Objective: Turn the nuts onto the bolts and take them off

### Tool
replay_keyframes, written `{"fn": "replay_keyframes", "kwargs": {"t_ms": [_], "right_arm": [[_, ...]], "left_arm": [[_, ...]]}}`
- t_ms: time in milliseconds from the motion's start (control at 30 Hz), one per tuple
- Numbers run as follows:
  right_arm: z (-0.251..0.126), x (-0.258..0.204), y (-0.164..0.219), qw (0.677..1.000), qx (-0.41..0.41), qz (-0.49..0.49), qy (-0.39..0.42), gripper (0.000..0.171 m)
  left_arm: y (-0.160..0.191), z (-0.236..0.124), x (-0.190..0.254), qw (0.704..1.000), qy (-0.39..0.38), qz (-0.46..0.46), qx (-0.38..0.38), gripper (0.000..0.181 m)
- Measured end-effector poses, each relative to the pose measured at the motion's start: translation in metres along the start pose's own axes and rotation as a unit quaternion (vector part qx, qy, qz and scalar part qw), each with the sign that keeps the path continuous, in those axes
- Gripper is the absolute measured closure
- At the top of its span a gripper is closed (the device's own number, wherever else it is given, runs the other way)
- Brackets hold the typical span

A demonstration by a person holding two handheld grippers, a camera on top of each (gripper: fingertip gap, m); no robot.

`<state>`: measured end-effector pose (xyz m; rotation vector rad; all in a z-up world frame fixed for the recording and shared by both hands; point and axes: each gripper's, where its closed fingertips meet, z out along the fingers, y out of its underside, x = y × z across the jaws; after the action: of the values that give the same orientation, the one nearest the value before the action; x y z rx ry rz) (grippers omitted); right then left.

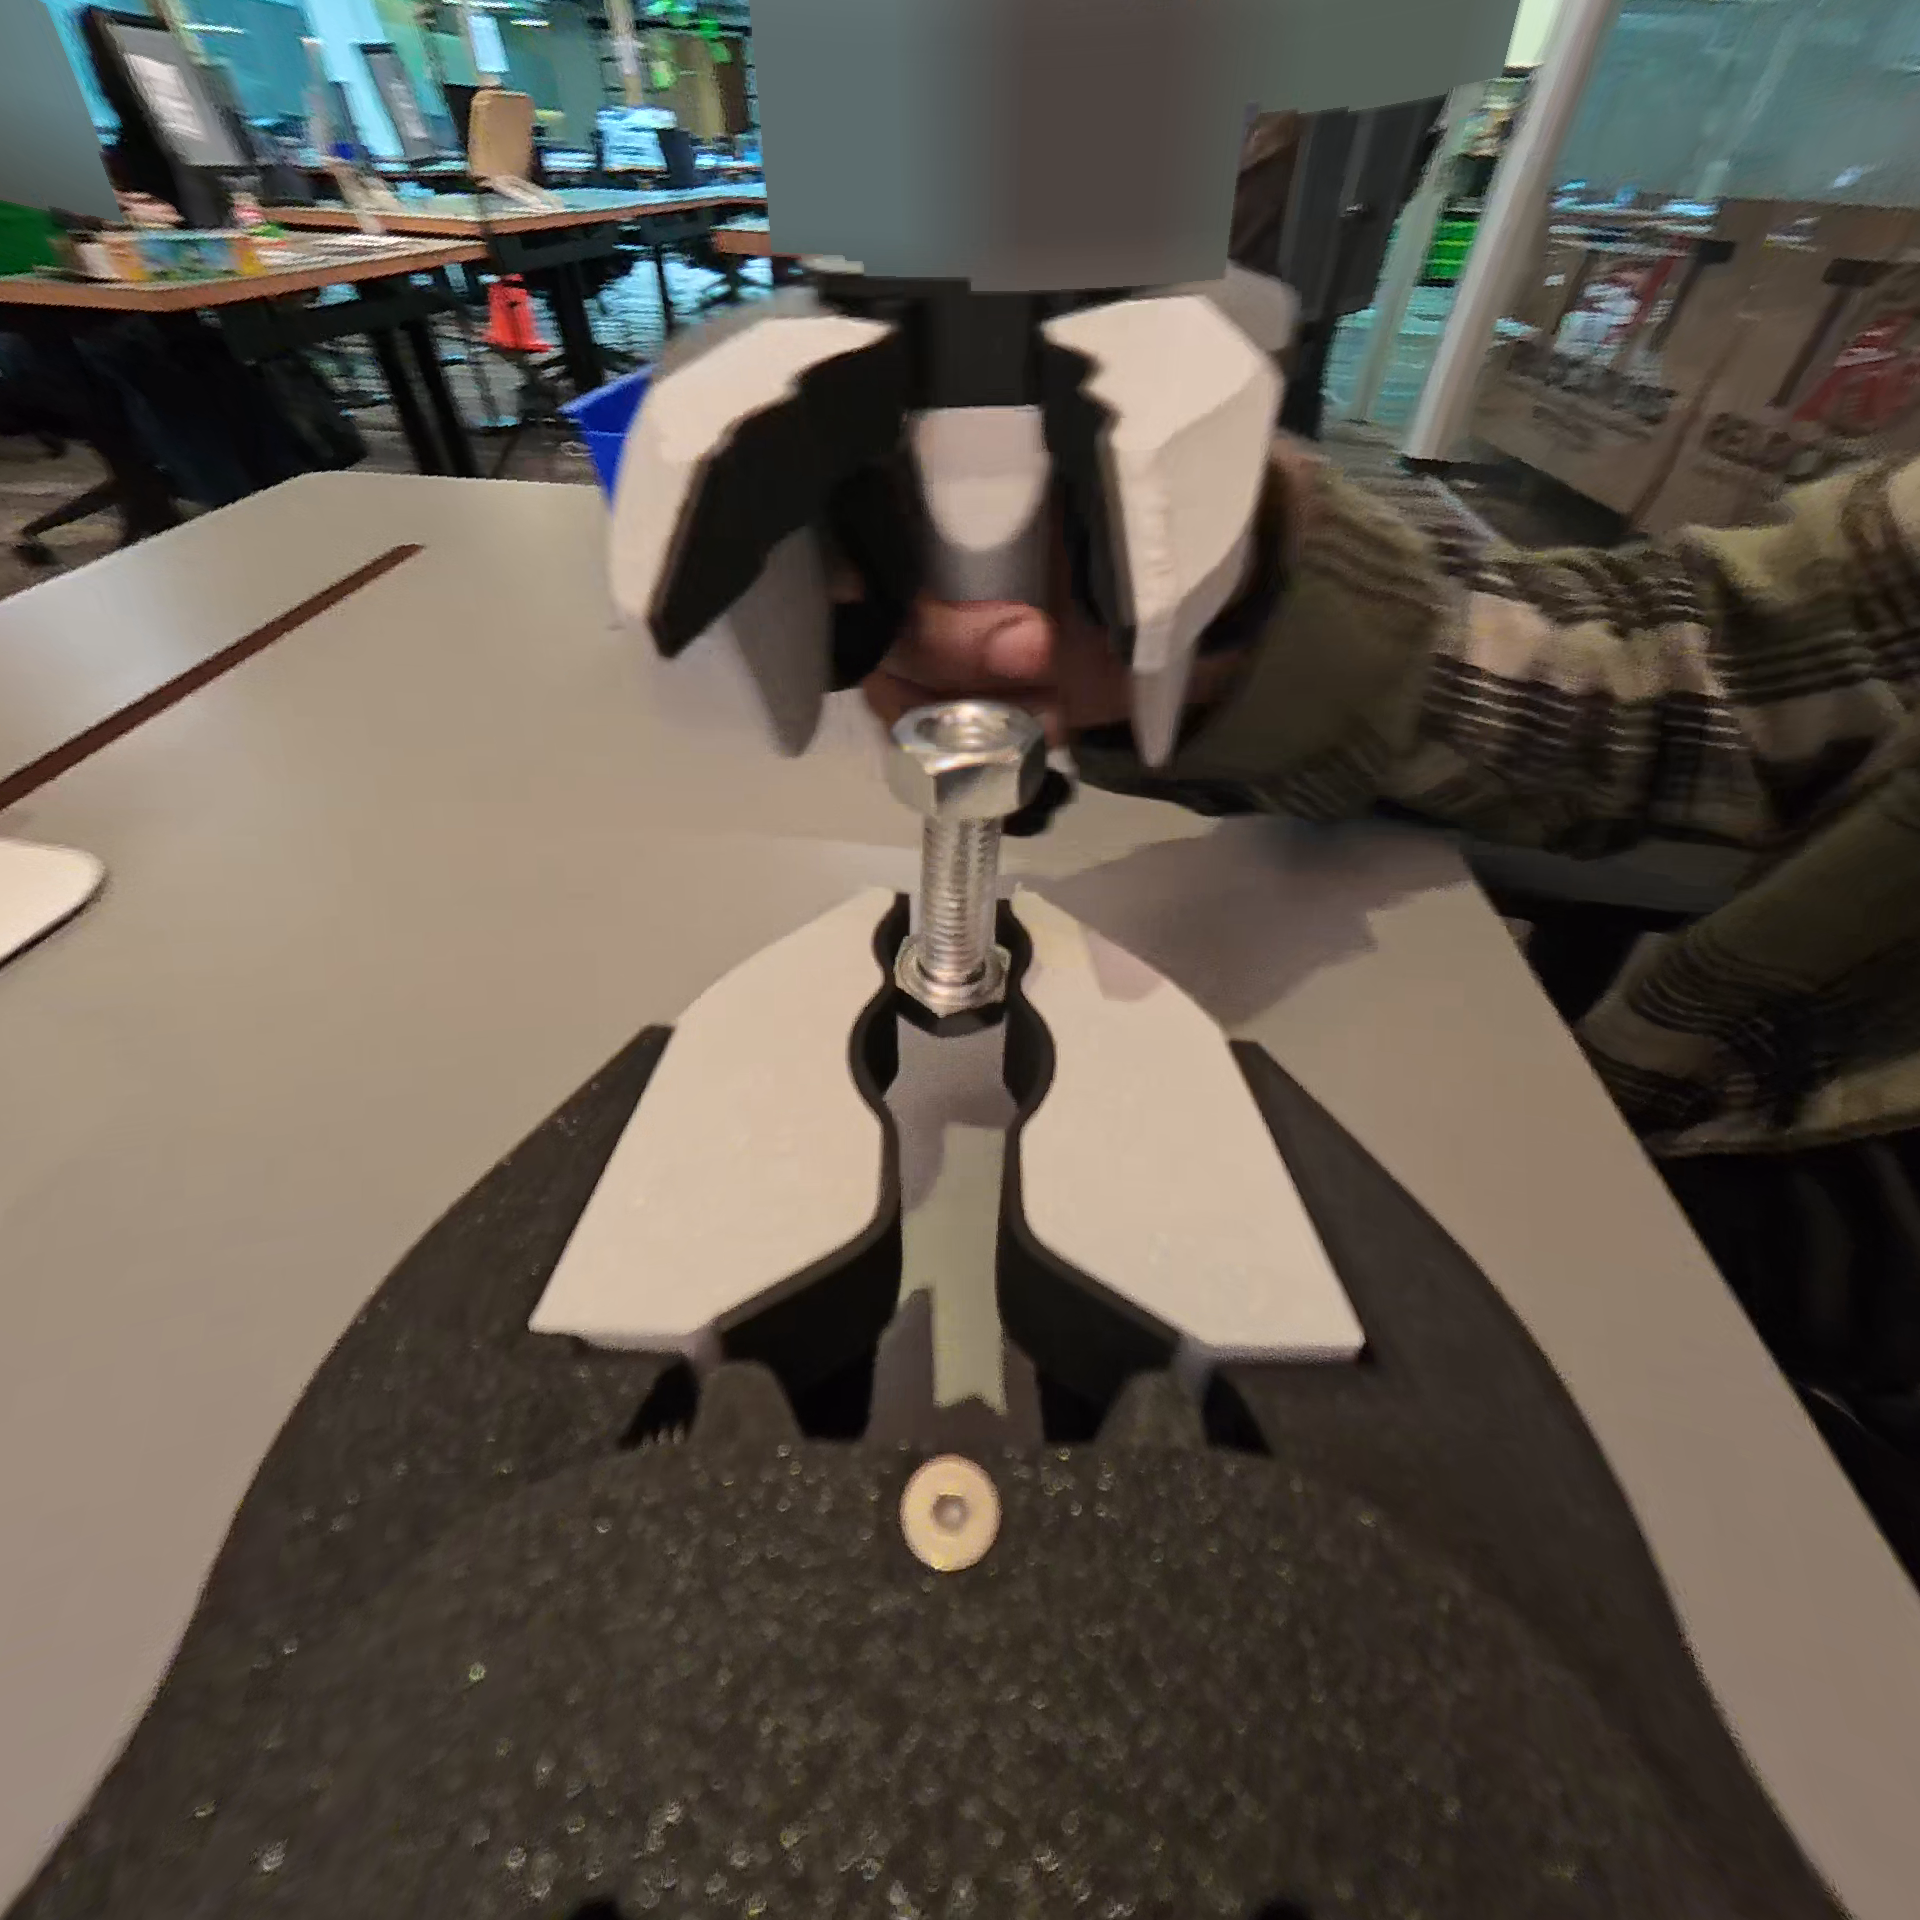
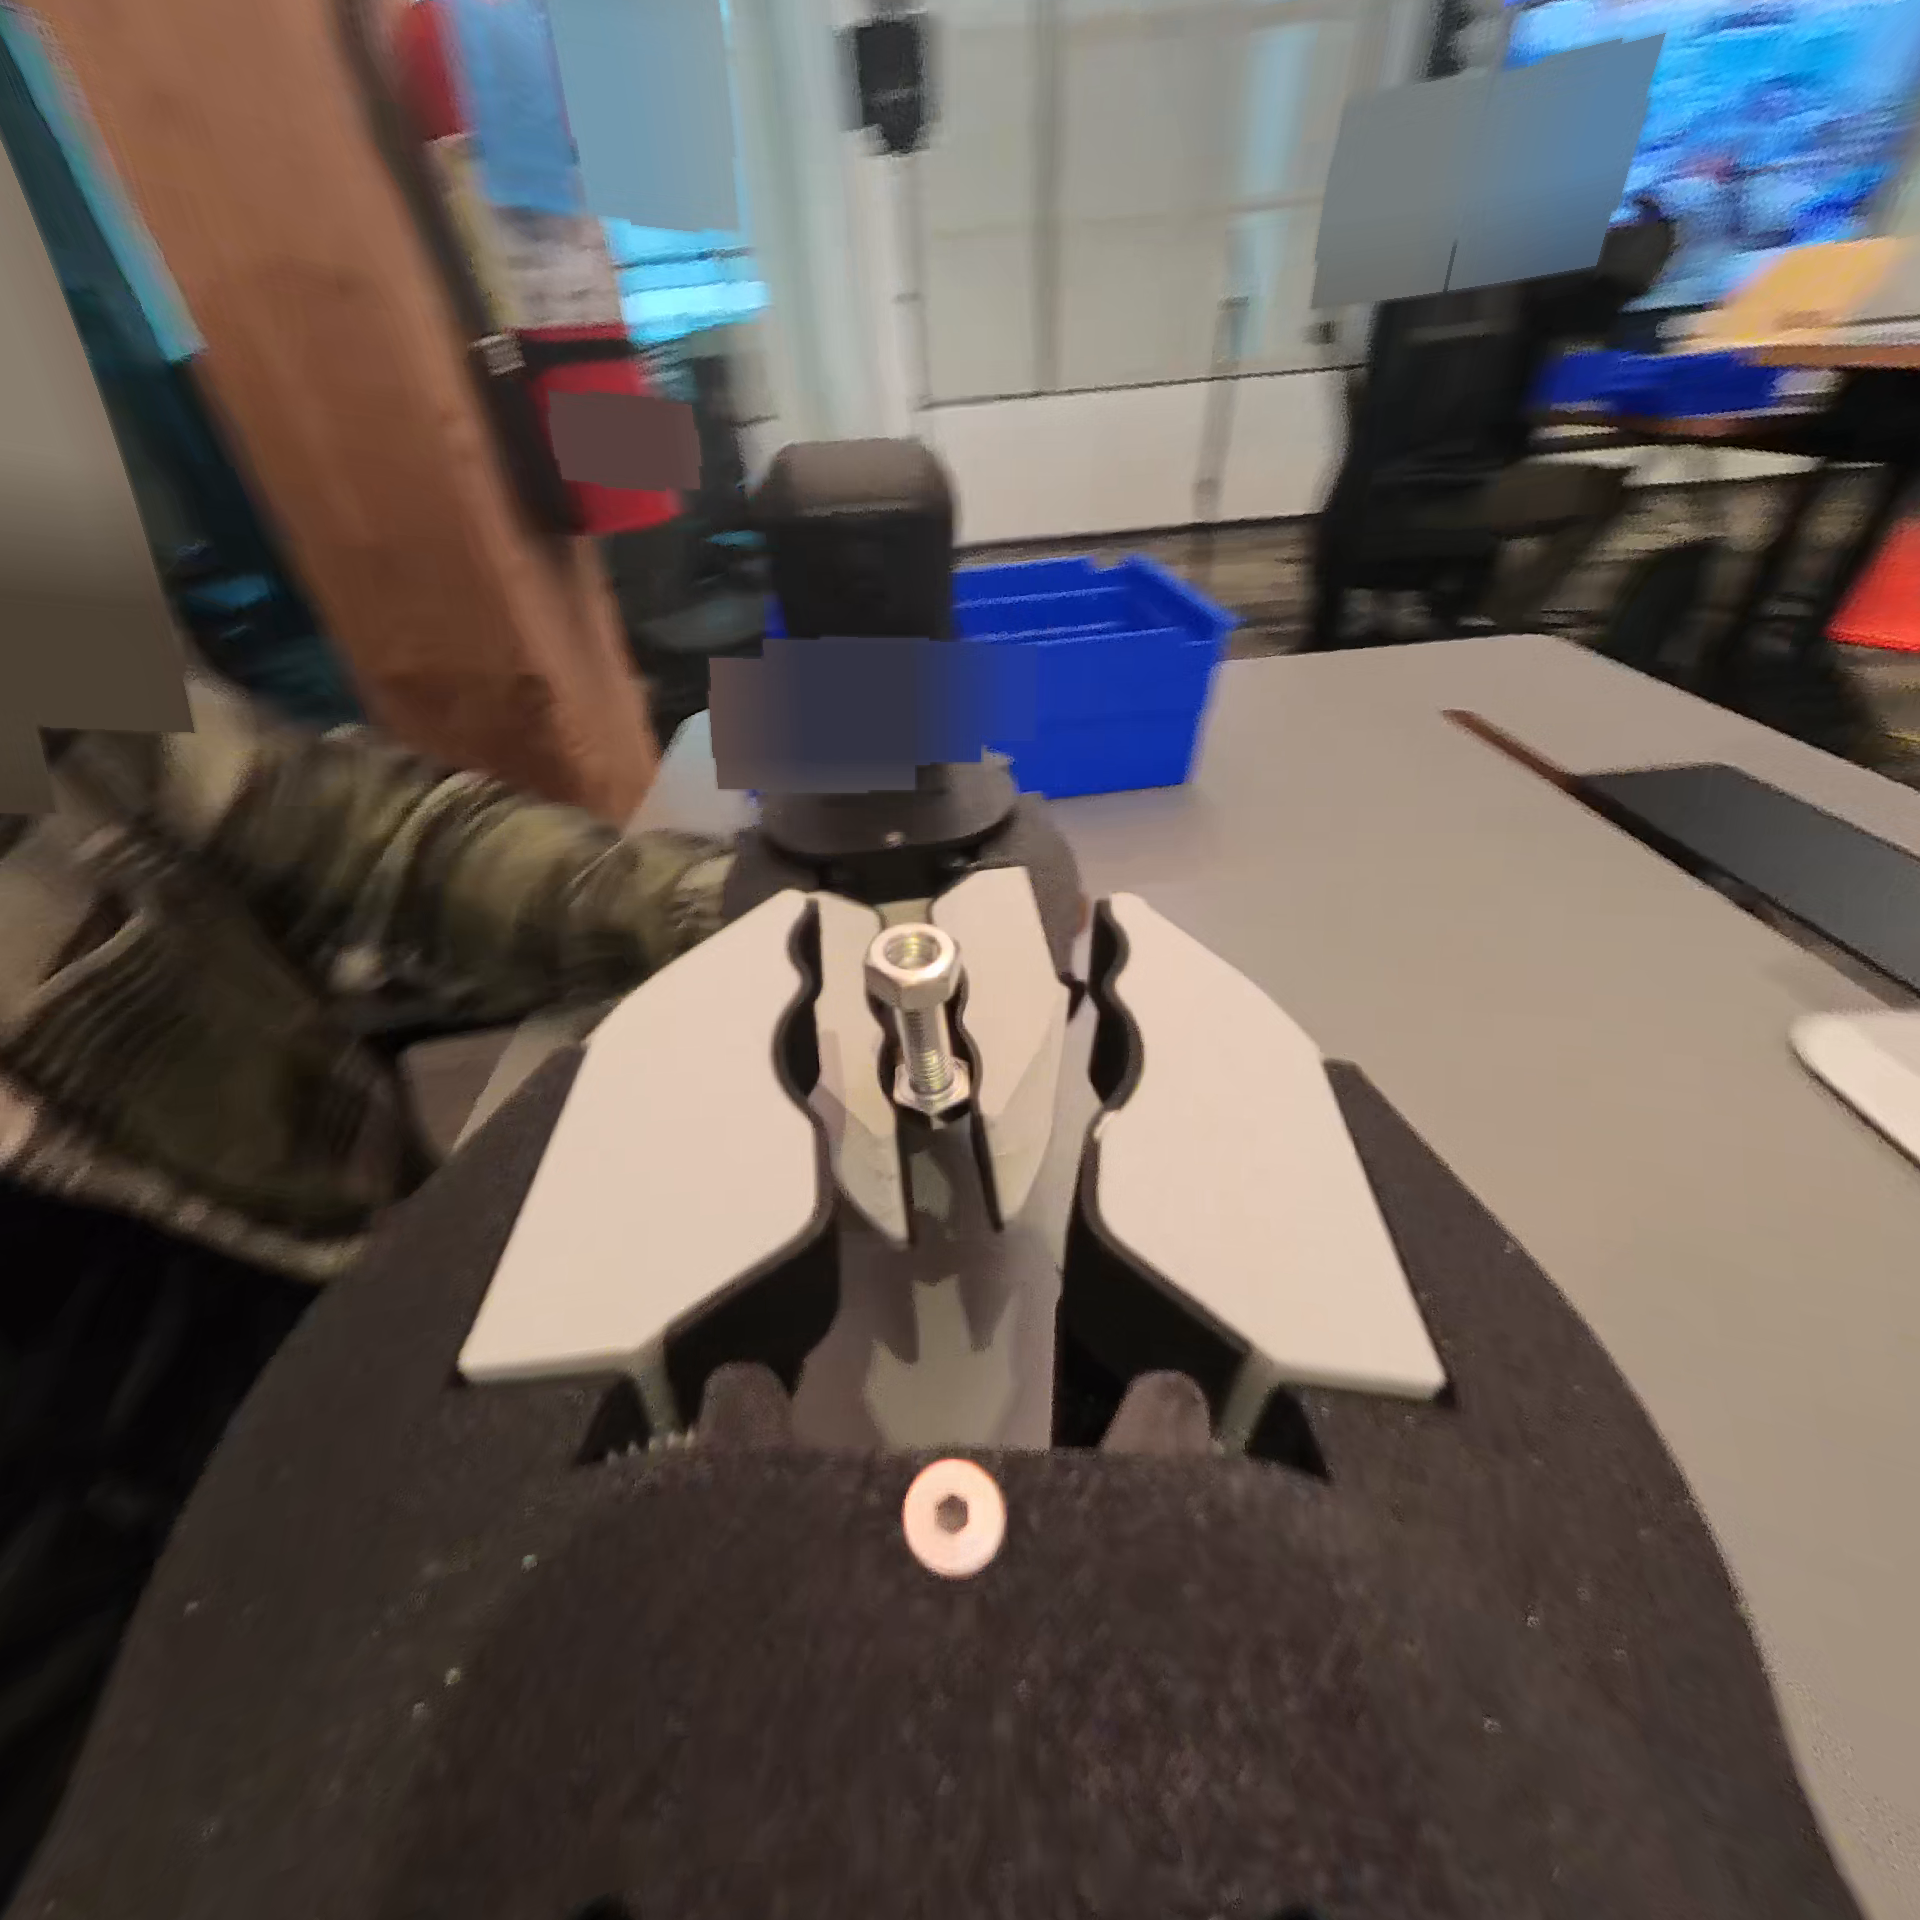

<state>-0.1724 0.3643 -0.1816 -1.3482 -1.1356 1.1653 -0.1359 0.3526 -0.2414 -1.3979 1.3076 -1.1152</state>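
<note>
A silver bolt (image 1: 954, 904) stands upright with its hex head down, clamped between the fingertips of my left gripper (image 1: 954, 920). A silver hex nut (image 1: 966, 767) sits on the top end of its thread. My right gripper (image 1: 971, 743) faces it from behind, jaws wide open, one fingertip on each side of the nut and not touching it. In the right wrist view the bolt (image 2: 930, 1039) and nut (image 2: 912, 961) show between the spread fingers of my right gripper (image 2: 956, 914), with my left gripper (image 2: 940, 1195) shut on the bolt head.
The grey table (image 1: 416, 935) has a dark seam (image 1: 208, 665) on the left and its edge close on the right. A blue bin (image 2: 1101, 686), a black mat (image 2: 1766, 862) and a white object (image 2: 1860, 1070) lie farther off. A plaid sleeve (image 1: 1558, 675) holds the right gripper. Across from one pair of fingers to the other is roughly 6 cm.
</note>
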Motion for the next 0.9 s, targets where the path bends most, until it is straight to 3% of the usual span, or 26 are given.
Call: {"fn": "replay_keyframes", "kwargs": {"t_ms": [133,267,533,600,900], "right_arm": [[-0.004,0.012,-0.003,0.987,0.038,0.036,0.155,0.117],[0.005,0.014,0.004,0.975,0.038,0.034,0.216,0.122],[0.024,0.015,0.009,0.978,0.022,0.016,0.209,0.137],[0.026,0.013,0.01,0.979,0.011,-0.006,0.203,0.149],[0.024,-0.006,0.004,0.99,0.013,-0.088,0.111,0.151]], "left_arm": [[-0.002,-0.006,-0.02,0.998,-0.065,-0.011,0.011,0.166],[-0.001,-0.009,-0.028,0.995,-0.095,-0.013,0.009,0.166],[0.0,-0.008,-0.026,0.996,-0.094,-0.01,0.002,0.166],[0.0,-0.007,-0.024,0.996,-0.09,-0.007,0.001,0.166],[-0.008,-0.006,-0.006,0.999,-0.039,0.016,0.016,0.166]]}}
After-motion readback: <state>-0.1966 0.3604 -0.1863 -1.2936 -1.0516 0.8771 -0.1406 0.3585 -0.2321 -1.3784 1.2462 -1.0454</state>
